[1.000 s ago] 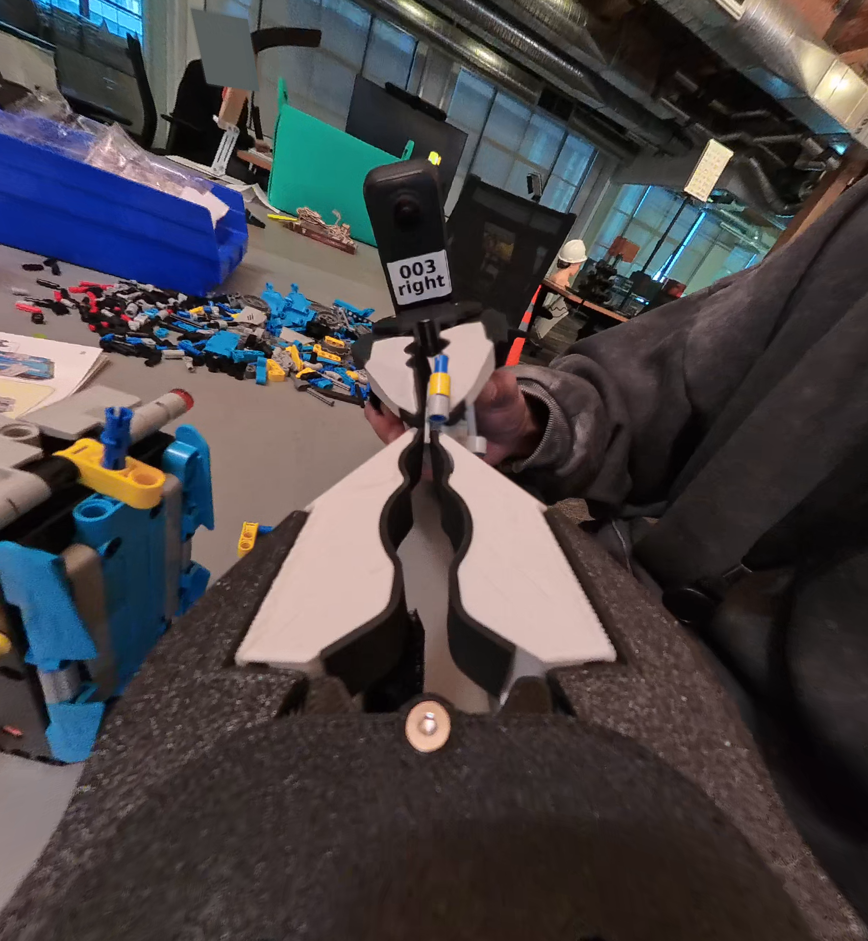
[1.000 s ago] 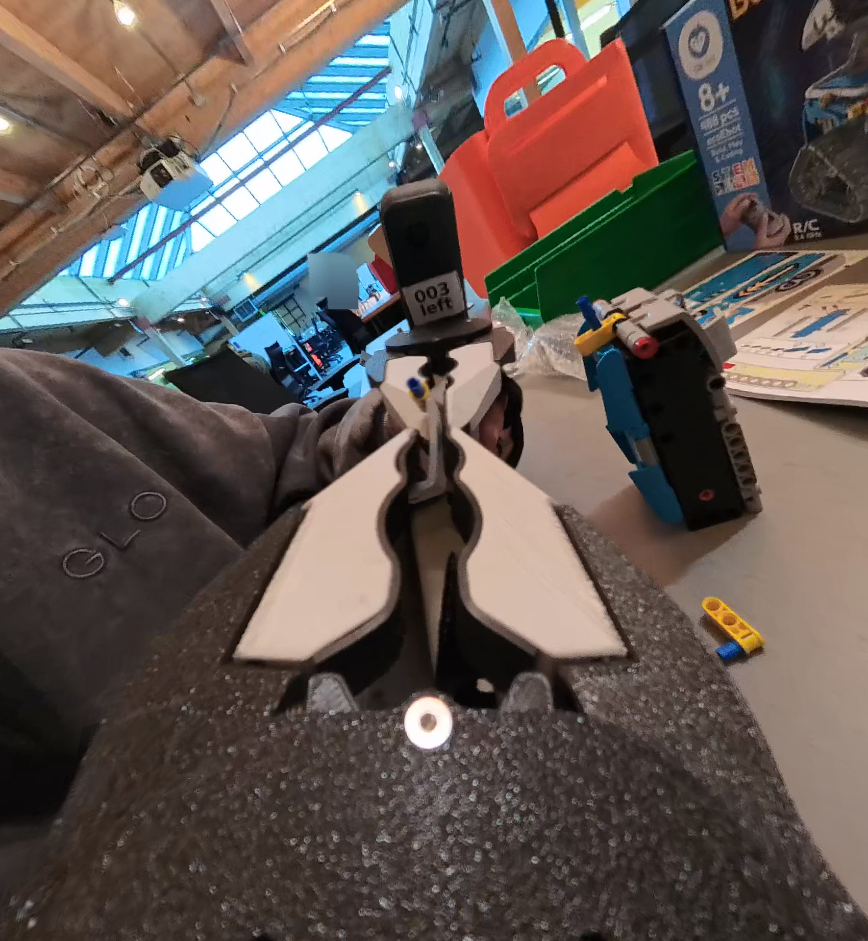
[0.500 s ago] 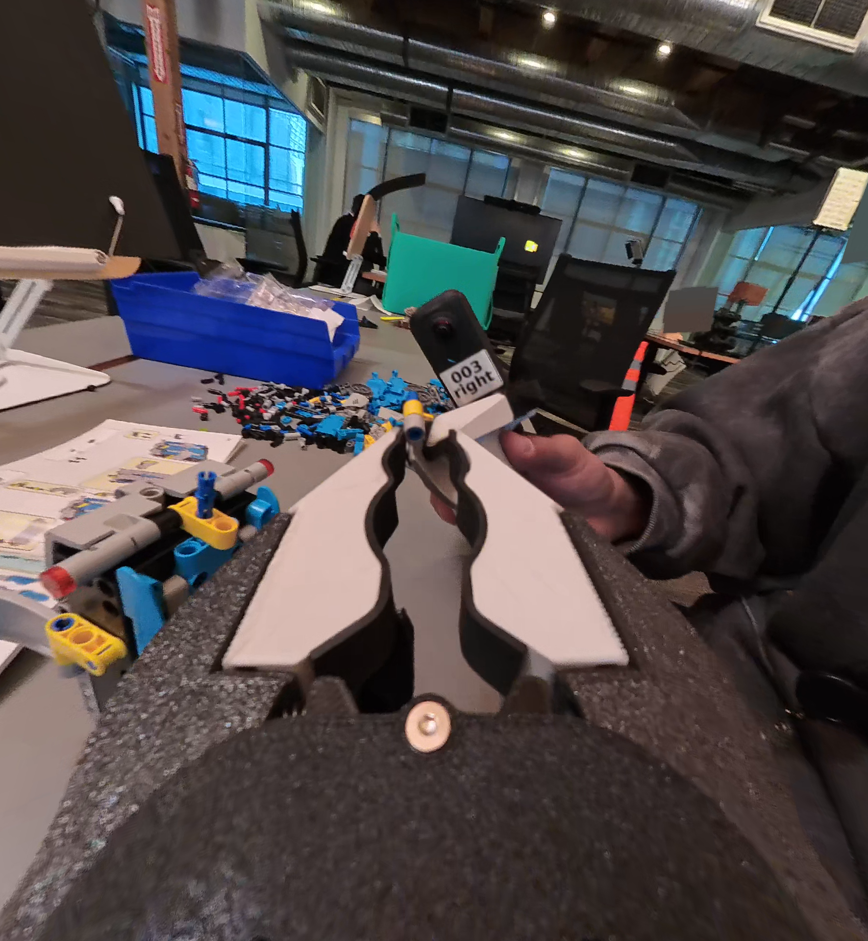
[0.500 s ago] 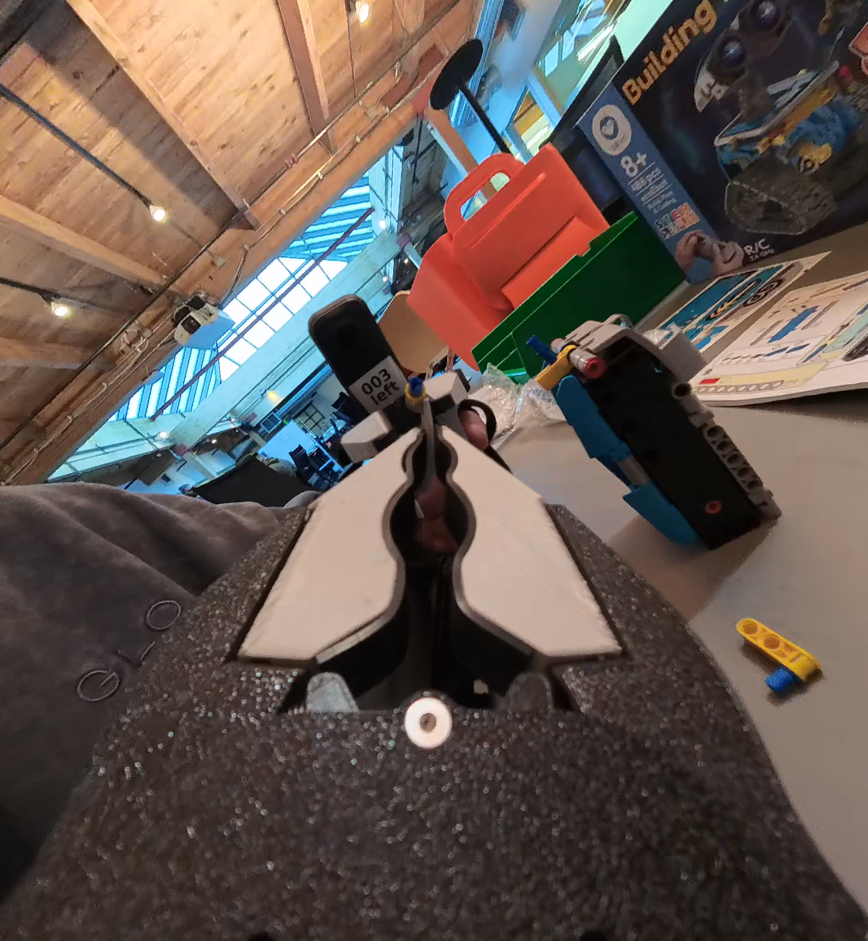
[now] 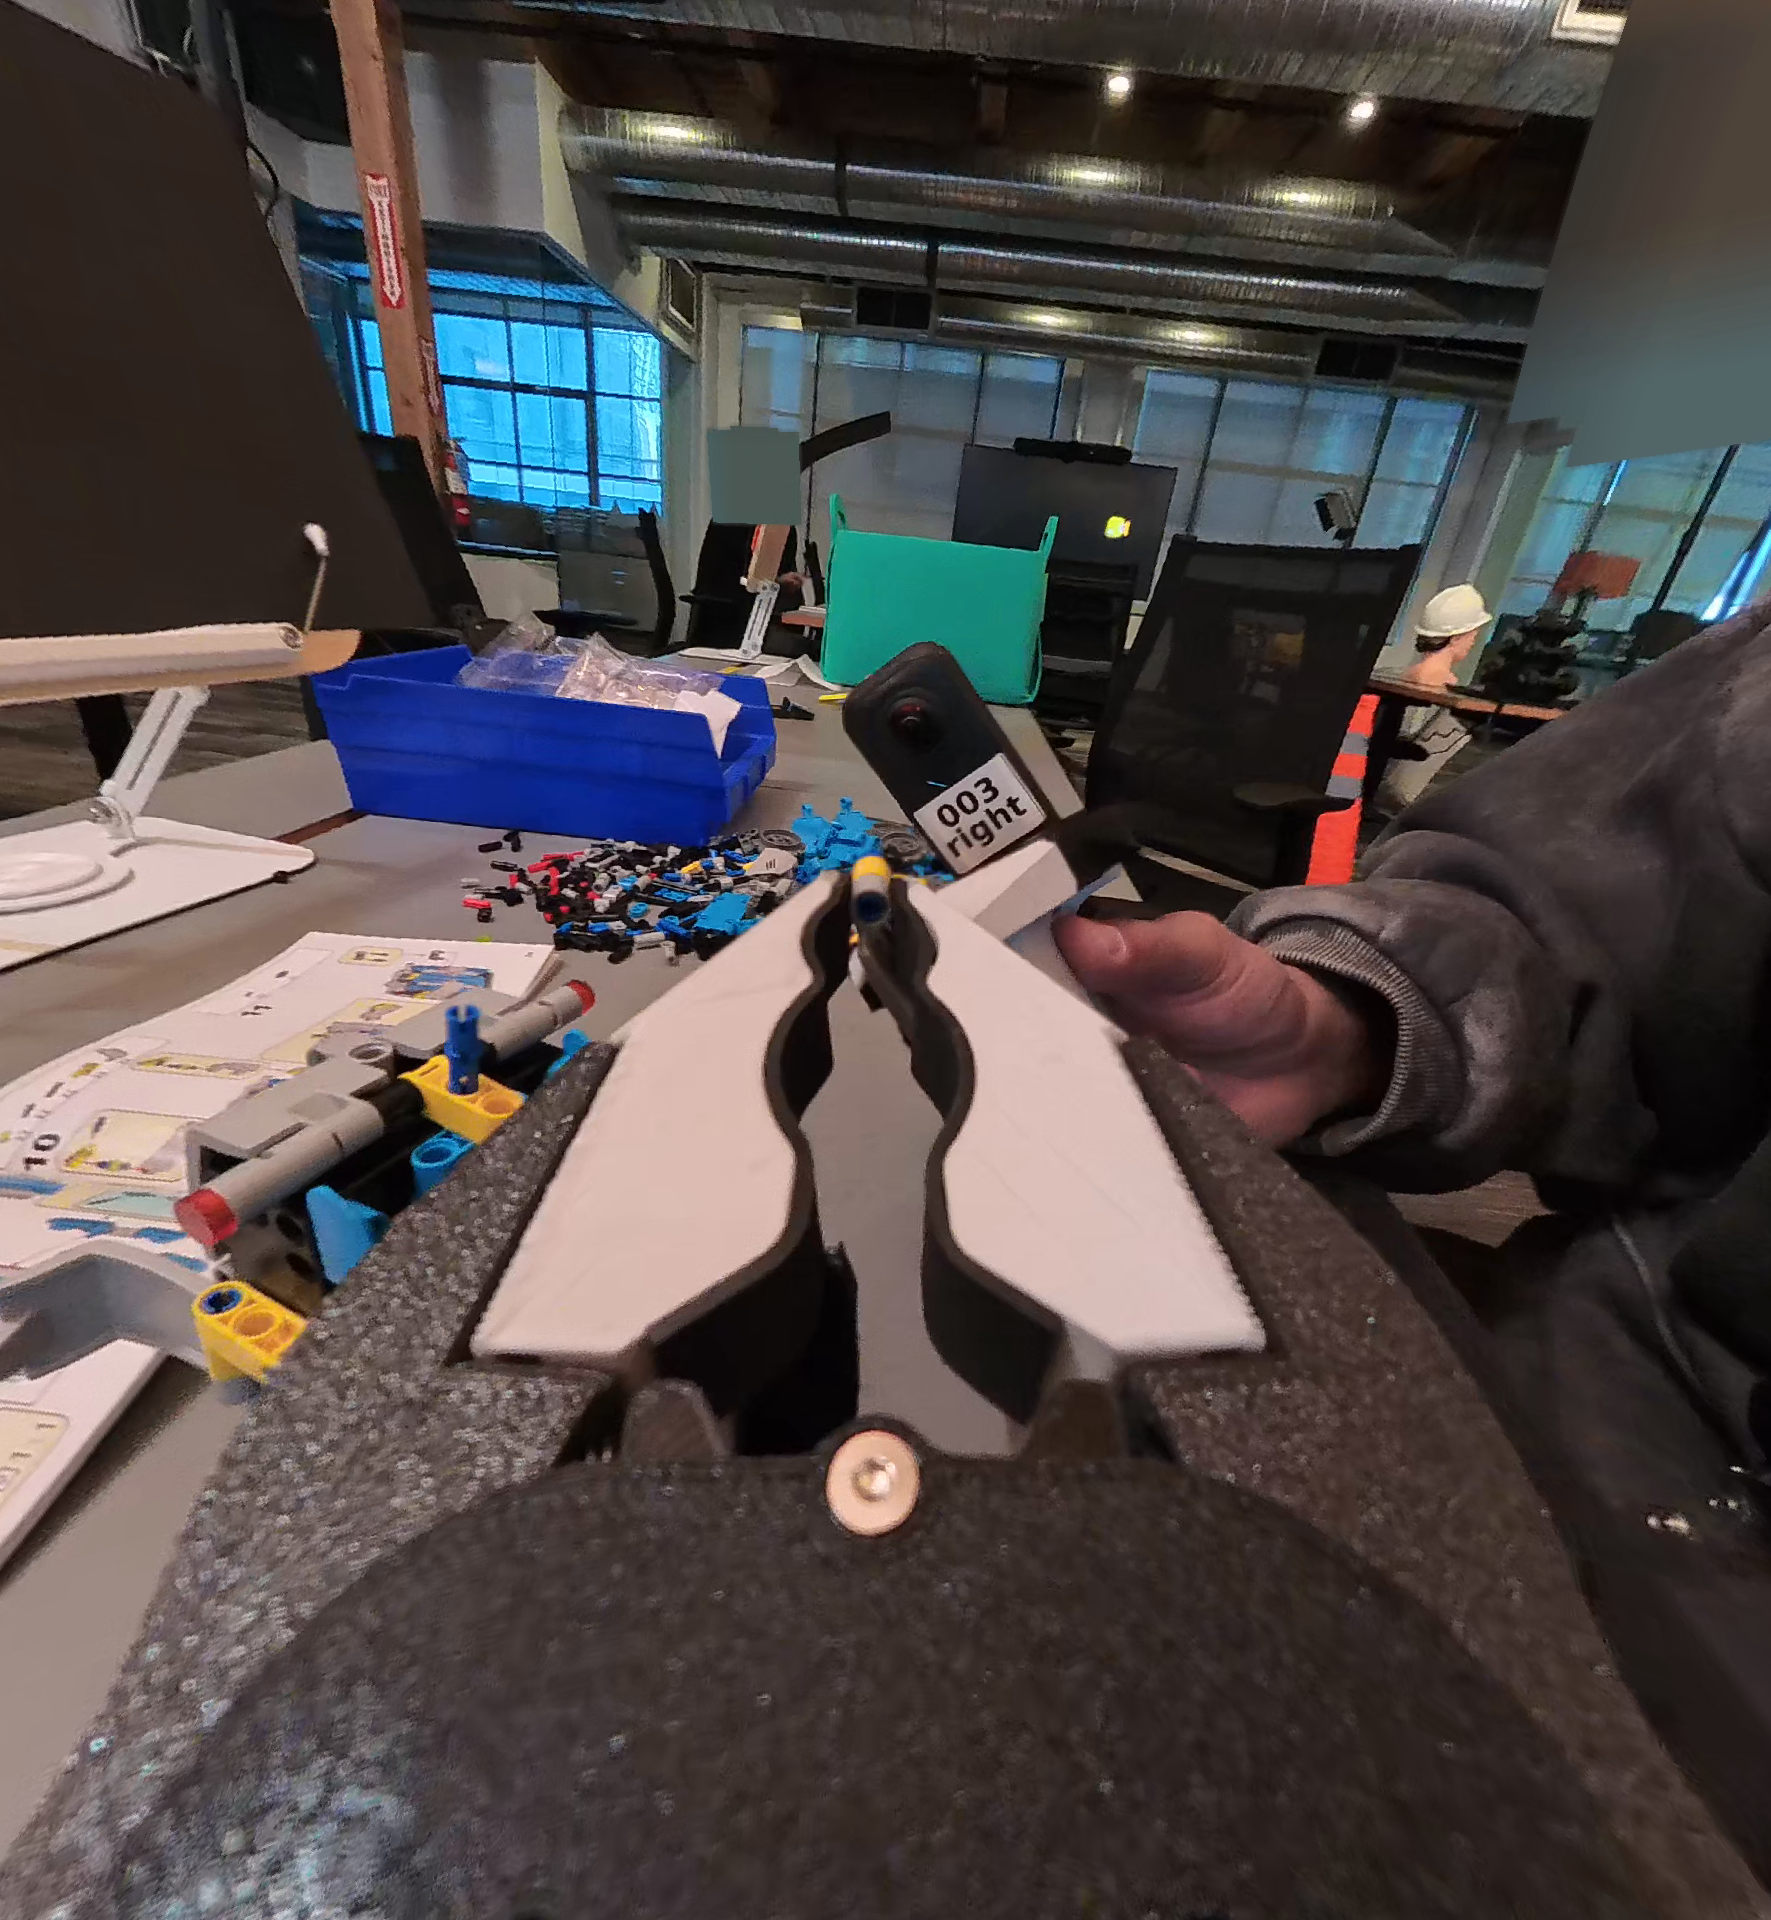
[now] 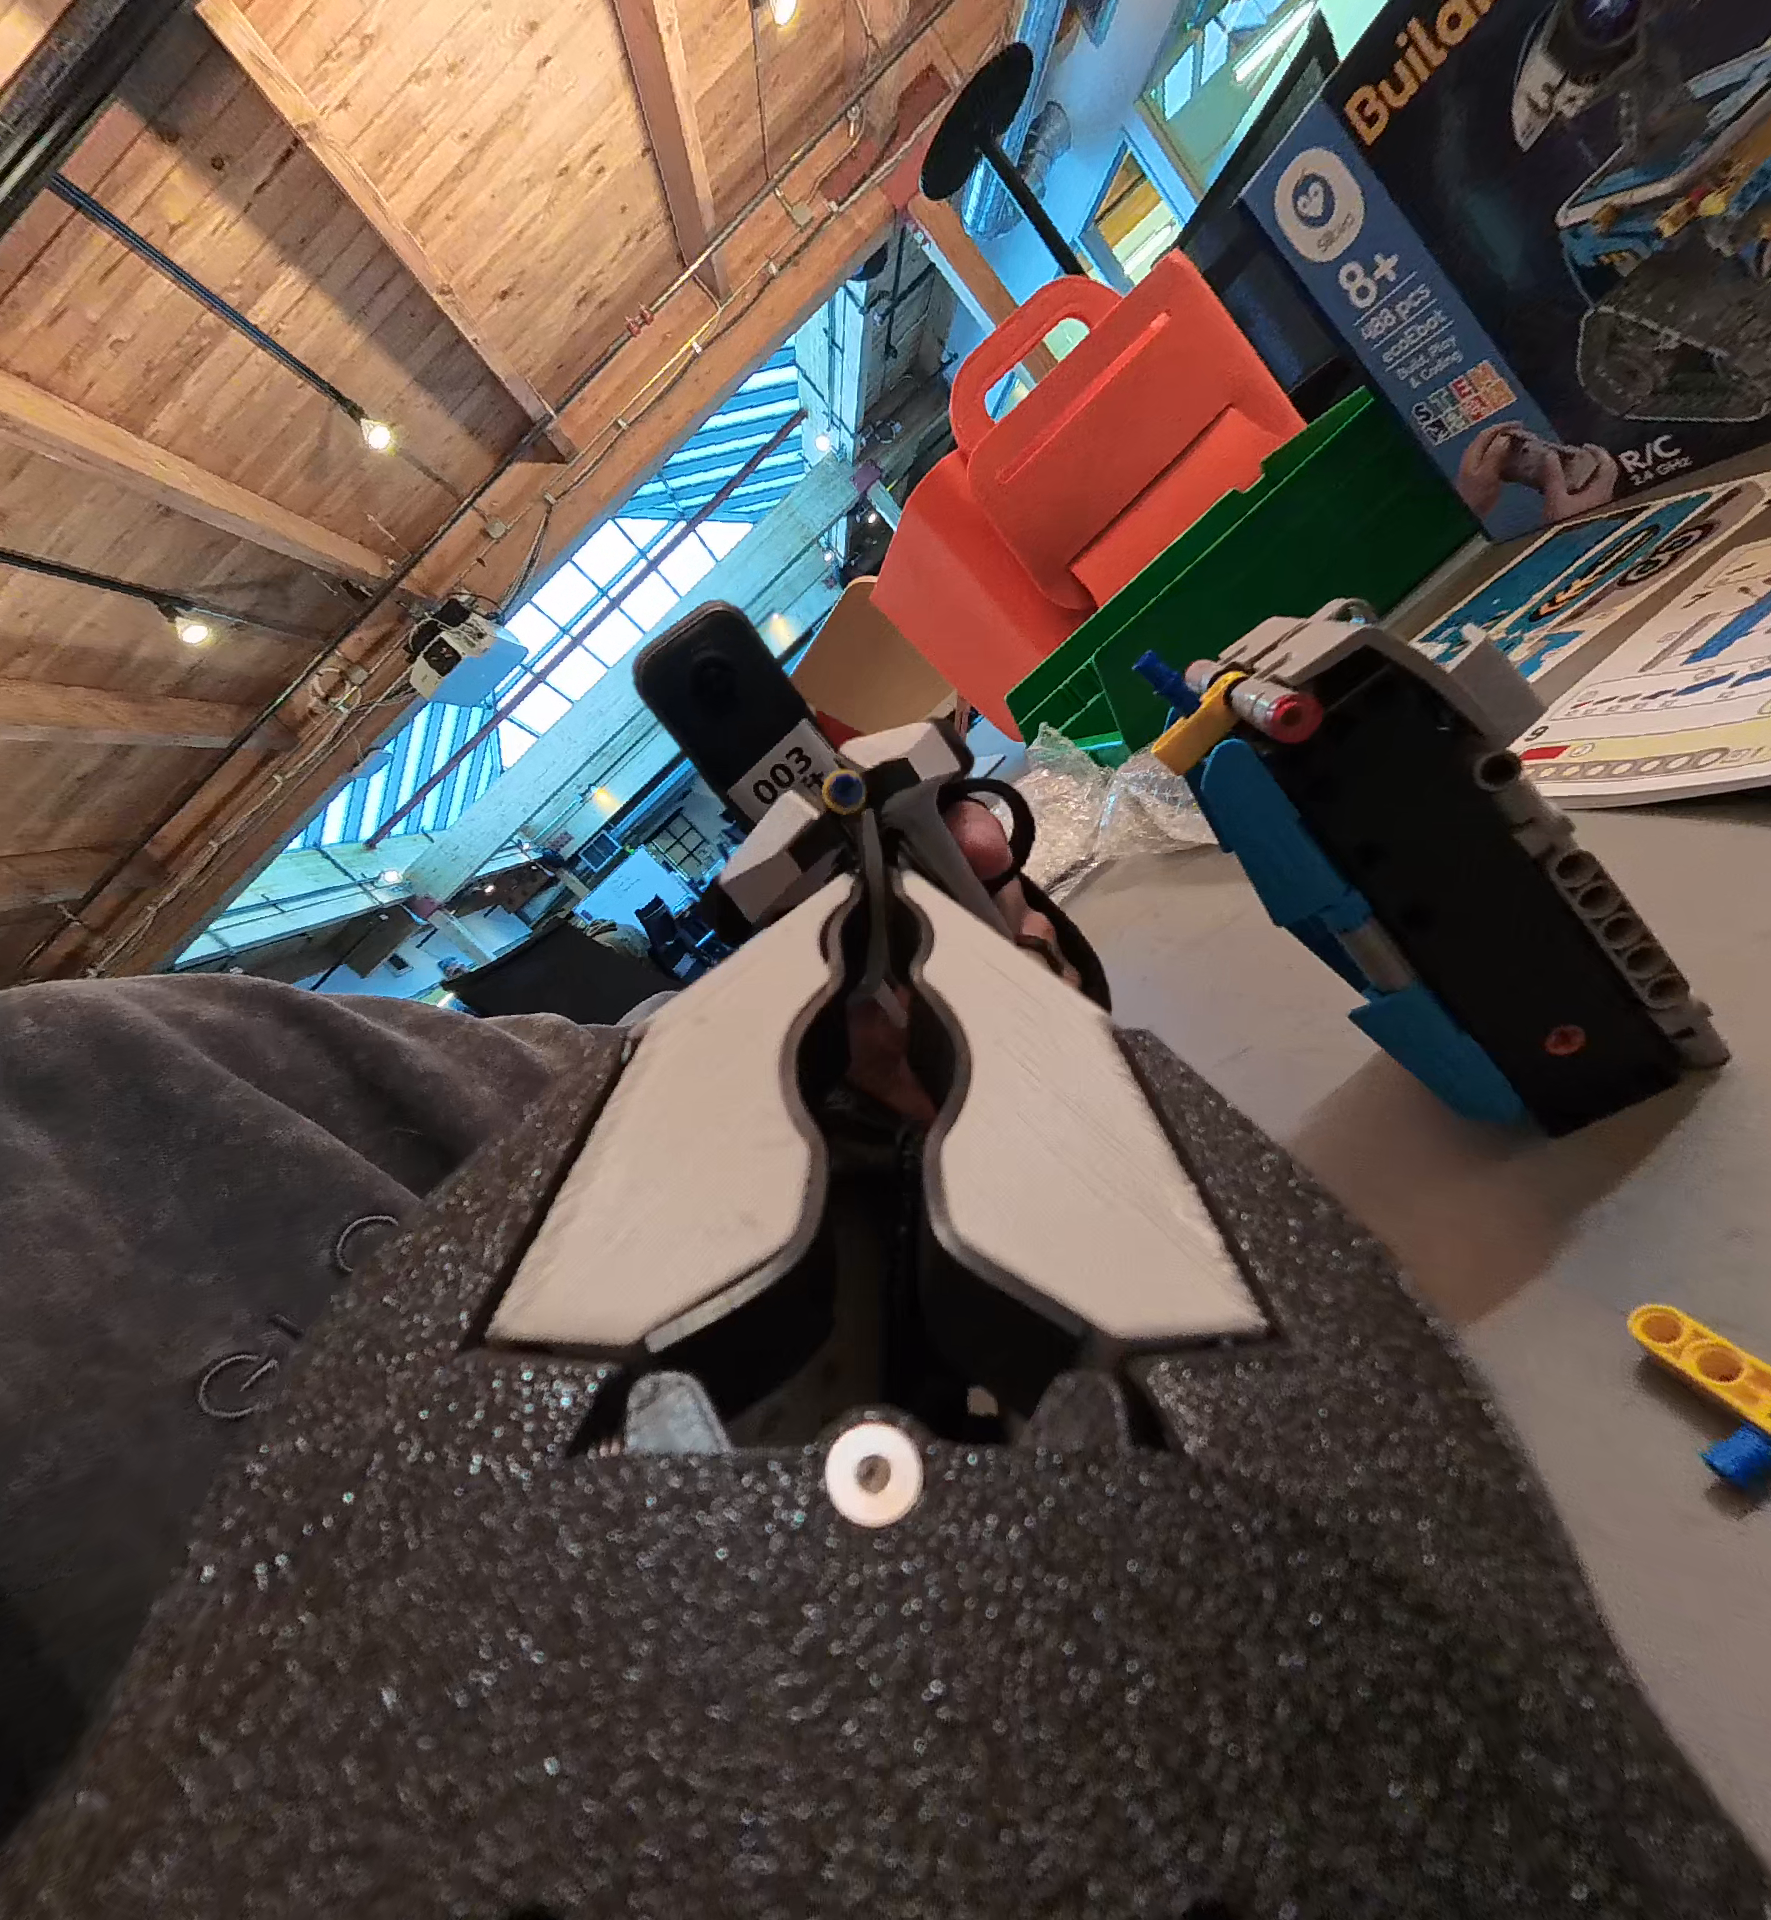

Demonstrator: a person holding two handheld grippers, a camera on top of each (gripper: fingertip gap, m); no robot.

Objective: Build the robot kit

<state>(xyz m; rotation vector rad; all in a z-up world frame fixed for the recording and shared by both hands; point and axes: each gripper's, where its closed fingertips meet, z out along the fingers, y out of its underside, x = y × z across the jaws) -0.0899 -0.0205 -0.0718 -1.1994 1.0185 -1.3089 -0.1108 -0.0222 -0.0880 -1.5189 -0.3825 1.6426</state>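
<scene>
Over the last second the two tools have been swinging together. The right gripper (image 6: 873,883), upright and dead ahead in the left wrist view a second ago, is now leaning toward the upper right of that frame, with a hand (image 5: 1213,1018) wrapping its grip. The tips are still meeting nose to nose above the tabletop (image 5: 372,883).

The left gripper (image 5: 868,920) is pressing its fingers nearly together on a small yellow-and-blue pin (image 5: 868,891), which is sitting right at the tips. The right one is pinching a thin dark strip (image 6: 879,956) running down between its fingers; whether pin and strip are joined cannot be told.

A toy model (image 6: 1463,883) is standing at right and a yellow piece (image 6: 1733,1387) is lying lower right, both well apart from the fingers.
</scene>
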